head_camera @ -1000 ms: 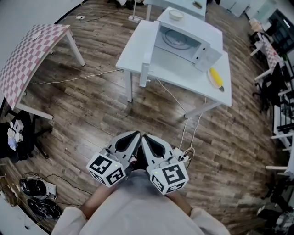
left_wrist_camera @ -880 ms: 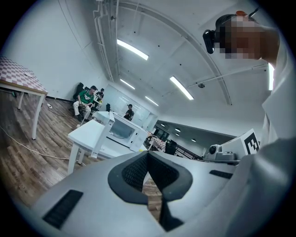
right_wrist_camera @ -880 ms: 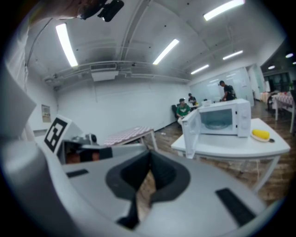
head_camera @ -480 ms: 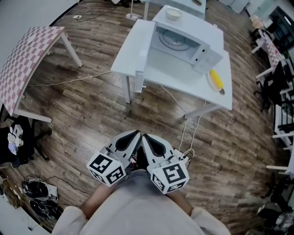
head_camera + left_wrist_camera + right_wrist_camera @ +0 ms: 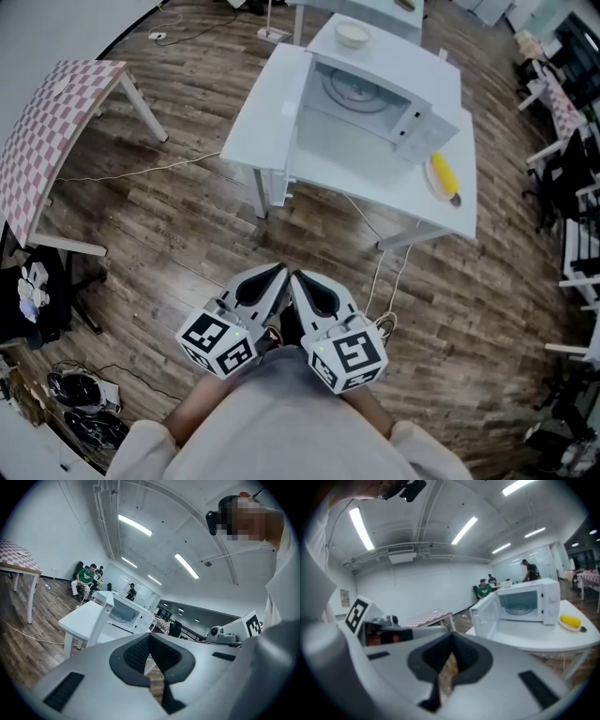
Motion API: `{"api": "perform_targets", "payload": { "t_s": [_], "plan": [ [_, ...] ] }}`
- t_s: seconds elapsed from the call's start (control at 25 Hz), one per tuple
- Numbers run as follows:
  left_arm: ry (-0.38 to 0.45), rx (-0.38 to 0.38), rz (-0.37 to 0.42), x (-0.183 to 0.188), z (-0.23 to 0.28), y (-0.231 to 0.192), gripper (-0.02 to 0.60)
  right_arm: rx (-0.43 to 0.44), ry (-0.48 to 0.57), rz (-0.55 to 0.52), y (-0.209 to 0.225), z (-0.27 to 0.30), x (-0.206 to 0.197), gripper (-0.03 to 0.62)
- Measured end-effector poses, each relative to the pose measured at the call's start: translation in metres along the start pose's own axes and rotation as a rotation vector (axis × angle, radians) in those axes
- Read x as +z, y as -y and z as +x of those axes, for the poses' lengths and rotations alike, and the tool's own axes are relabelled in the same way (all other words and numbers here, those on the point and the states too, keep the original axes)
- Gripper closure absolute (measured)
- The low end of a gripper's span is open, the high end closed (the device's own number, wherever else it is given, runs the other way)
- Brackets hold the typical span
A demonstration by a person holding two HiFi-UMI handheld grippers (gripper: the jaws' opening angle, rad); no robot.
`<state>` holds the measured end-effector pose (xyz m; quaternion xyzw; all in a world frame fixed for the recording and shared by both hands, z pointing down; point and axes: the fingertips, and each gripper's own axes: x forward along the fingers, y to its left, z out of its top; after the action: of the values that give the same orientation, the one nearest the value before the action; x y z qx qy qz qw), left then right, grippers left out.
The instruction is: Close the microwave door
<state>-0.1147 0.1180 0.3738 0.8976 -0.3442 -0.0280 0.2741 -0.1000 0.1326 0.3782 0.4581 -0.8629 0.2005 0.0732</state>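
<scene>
At the bottom of the head view, a person holds the left claw and the right claw close to the body, tips side by side. Each gripper view shows its jaws clenched together at the tips with nothing between them, only wood-plank floor visible through the gap below.

Past a white cable trailing over the floor stands the white counter in the upper middle of the frame. The microwave sits on it with its door swung wide open on the left side, baring the glass turntable inside. A yellow item on a plate lies on the counter to the microwave's right, and a bowl rests farther back. A checkered table stands at the upper left.

Over the last second the counter has slid slightly lower and larger in the head view while the claws kept their pose. This suggests the person is walking up to it. The door remains well out of reach, so the closing push appears not yet begun.
</scene>
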Motion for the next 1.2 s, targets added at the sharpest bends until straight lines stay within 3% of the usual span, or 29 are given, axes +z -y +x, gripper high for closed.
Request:
{"api": "perform_targets", "payload": {
  "t_s": [0.72, 1.2],
  "plan": [
    [0.035, 0.027, 0.033, 0.027, 0.062, -0.007, 0.568, 0.038, 0.035, -0.019, 0.058, 0.020, 0.035, 0.571],
    [0.040, 0.043, 0.033, 0.020, 0.086, 0.003, 0.568, 0.065, 0.051, 0.000, 0.084, 0.011, 0.039, 0.571]
  ]
}}
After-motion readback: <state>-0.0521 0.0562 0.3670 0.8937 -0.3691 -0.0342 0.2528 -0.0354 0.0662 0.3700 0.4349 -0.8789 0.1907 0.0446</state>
